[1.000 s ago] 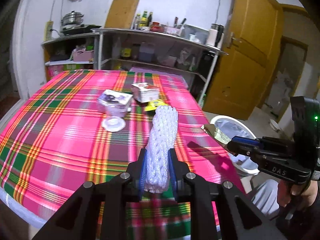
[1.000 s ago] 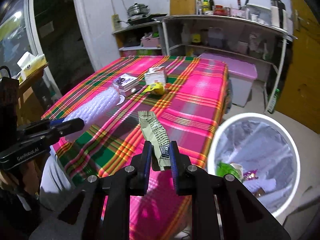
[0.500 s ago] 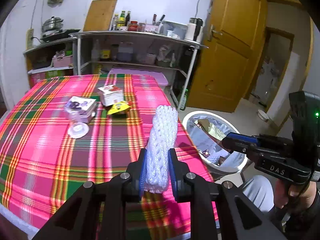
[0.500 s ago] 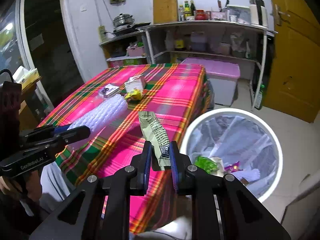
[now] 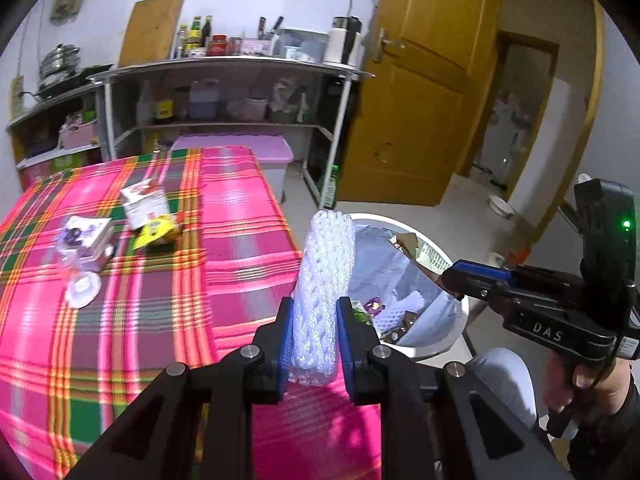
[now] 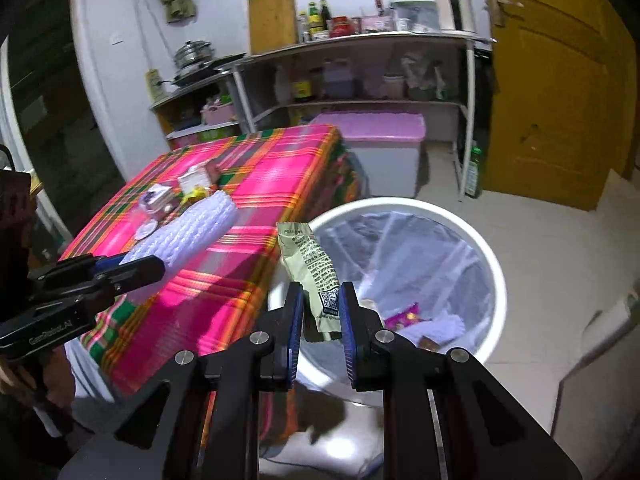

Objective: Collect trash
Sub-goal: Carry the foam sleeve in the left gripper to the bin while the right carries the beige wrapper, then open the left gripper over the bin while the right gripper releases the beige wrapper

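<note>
Left tool: we have it clamped on the white foam net, long axis pointing up and away from the fingers. Right tool: we have it pinched on the green wrapper, long axis likewise running away, top leaning left. Since a second ago we have swung both off the tabletop toward the bin; the wrapper now hangs over its rim, the net at the tabletop's edge beside it. Boxes lie on the cloth.

place: home kitchen | showing: shelves holding sauce bottles, steamer pot, cutting board; plaid-clothed table
</note>
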Tool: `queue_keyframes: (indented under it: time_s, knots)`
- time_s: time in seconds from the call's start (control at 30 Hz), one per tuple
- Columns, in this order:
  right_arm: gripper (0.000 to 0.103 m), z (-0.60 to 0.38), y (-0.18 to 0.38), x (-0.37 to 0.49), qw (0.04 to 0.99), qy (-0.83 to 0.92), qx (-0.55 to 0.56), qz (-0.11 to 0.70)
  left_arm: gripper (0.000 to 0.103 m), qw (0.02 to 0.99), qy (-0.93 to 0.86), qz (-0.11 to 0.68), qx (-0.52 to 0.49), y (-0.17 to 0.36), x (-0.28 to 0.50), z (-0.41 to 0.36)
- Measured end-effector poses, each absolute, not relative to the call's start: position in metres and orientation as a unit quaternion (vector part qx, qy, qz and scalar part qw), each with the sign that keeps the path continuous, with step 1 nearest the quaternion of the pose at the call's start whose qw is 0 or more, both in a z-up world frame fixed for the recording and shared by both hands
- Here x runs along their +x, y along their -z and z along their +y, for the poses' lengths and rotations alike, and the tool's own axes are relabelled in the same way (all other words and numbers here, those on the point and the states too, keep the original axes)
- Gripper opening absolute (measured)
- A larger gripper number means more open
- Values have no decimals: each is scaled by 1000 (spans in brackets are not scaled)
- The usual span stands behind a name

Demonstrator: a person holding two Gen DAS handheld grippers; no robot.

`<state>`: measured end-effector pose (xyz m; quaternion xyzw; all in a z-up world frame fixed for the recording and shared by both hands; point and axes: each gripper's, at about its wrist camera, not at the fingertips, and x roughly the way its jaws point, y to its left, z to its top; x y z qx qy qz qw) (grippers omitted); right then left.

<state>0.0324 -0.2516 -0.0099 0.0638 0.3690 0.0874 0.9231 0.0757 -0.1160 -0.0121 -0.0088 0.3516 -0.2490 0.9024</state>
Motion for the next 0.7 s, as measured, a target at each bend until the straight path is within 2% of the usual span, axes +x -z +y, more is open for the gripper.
queue_keyframes:
  time_s: [0.7]
  knots:
    - [21, -301, 53, 57, 904, -49, 102, 413, 21, 863, 297, 408, 22, 50, 126, -196]
